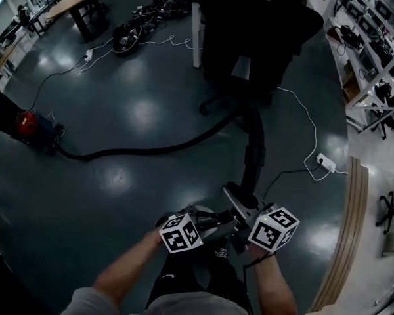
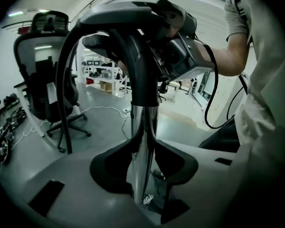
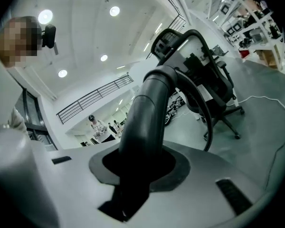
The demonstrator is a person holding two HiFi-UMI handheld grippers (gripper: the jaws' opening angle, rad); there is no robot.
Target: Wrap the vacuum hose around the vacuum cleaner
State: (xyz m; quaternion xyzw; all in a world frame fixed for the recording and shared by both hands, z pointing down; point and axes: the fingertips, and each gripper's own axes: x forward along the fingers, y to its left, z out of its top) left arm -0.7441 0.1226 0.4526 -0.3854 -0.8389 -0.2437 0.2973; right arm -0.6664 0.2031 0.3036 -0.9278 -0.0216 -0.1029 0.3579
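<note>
Only the head view shows the black hose [image 1: 151,151] trailing to the red vacuum cleaner [image 1: 30,123] — far ahead. Left gripper [image 2: 143,161] clamps the chrome tube [image 2: 145,122]; right gripper [image 3: 134,169], the black handle [image 3: 147,103].

The dark, glossy floor [image 1: 138,117] carries a red vacuum [image 1: 33,126] near its left edge, and a black hose [image 1: 151,148] snakes from it across the middle. A chair [image 1: 213,104] stands farther back, with a white cable [image 1: 302,113] running to a power strip [image 1: 326,162] near the right edge.

Left hand-held gripper [image 2: 143,163], right hand-held gripper [image 3: 133,170] — both clamped, close together.
</note>
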